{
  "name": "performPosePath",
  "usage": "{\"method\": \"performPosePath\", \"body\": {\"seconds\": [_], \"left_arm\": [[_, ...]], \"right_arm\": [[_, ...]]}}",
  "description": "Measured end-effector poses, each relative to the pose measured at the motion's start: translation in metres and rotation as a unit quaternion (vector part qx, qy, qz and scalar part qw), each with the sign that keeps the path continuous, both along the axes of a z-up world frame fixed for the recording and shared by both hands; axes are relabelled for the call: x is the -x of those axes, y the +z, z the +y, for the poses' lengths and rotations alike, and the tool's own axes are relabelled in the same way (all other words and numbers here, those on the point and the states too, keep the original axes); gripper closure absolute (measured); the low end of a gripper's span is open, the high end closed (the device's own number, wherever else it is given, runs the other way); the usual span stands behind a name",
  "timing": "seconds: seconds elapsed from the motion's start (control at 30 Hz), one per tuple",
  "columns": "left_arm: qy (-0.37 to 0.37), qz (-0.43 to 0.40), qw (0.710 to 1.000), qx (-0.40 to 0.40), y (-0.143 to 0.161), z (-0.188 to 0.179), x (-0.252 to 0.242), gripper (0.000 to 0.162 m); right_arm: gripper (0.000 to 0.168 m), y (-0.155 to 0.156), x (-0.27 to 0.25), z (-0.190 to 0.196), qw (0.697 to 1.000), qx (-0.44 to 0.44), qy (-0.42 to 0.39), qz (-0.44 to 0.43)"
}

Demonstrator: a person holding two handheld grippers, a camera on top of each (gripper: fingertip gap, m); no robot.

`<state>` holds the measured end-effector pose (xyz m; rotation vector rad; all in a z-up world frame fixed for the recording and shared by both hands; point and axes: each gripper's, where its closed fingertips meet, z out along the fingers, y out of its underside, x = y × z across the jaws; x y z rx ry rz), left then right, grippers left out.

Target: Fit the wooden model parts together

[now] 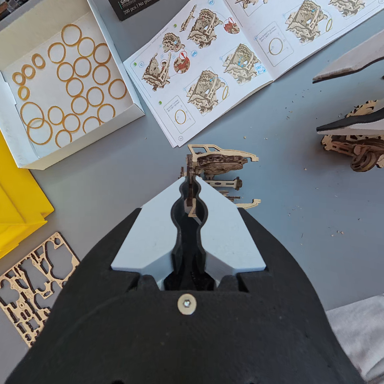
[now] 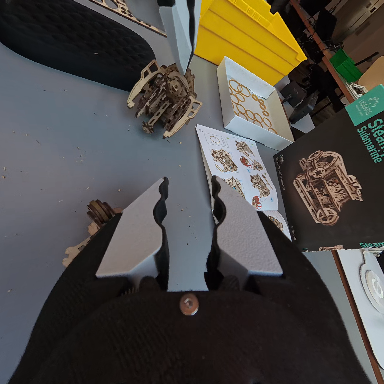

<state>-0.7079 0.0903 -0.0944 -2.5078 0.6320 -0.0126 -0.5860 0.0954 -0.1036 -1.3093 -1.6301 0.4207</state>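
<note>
My left gripper (image 1: 190,179) is shut on the top edge of a wooden gear assembly (image 1: 220,164) with pale frame arms. In the right wrist view that gripper (image 2: 186,68) reaches down from the top onto the same assembly (image 2: 166,101), which stands on the grey table or just above it. My right gripper (image 2: 190,179) is open and empty, low over the table. In the left wrist view it (image 1: 315,104) shows at the right edge. A second wooden assembly with a wheel (image 2: 97,212) lies under its left finger and also shows in the left wrist view (image 1: 353,151).
A white tray of rubber bands (image 1: 12,133) (image 2: 245,126), an open instruction booklet (image 1: 207,72) (image 2: 234,166), yellow bins (image 1: 16,197) (image 2: 245,31), a cut-out plywood sheet (image 1: 27,280), the black kit box (image 2: 332,187) and a dark pad (image 2: 72,37) surround the work spot. Wood crumbs dot the table.
</note>
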Motion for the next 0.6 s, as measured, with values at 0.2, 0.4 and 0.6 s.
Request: {"method": "performPosePath", "body": {"seconds": [0.2, 0.4, 0.6], "left_arm": [[-0.001, -0.041, 0.999, 0.015, 0.031, 0.004, 0.003, 0.162], [-0.030, -0.091, 0.995, 0.011, 0.086, 0.007, 0.002, 0.161], [-0.137, -0.227, 0.962, 0.068, 0.141, -0.011, -0.019, 0.162]], "right_arm": [[0.128, -0.003, 0.001, -0.001, 1.000, -0.010, 0.006, -0.005], [0.128, 0.000, 0.000, 0.002, 1.000, -0.012, 0.002, 0.002], [0.128, 0.008, -0.001, 0.006, 1.000, -0.016, -0.010, 0.023]]}}
